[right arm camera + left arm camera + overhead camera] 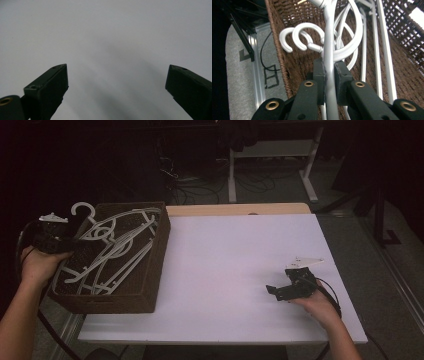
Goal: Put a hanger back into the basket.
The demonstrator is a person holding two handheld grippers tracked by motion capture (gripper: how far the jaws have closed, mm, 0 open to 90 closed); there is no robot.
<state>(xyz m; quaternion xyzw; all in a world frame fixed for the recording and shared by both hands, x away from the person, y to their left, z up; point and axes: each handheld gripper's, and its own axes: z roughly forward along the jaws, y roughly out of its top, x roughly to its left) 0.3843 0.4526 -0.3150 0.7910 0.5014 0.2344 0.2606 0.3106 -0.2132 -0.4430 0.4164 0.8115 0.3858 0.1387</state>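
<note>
The left claw (329,75) is pinching a white plastic hanger (329,50) on its straight neck, right over the wicker basket (155,265) at the left end of the tabletop (225,270). These hangers look light and stiff but smooth, so probably slippery, and the pile is tangled, so hooks could snag. The neck seems like the sensible spot to grab. The right claw (117,85) is spread wide over bare tabletop, holding nothing.

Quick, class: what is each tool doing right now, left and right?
Left tool: closed on a white plastic hanger in the wicker basket.
Right tool: open, holding nothing, over the white table.
</note>
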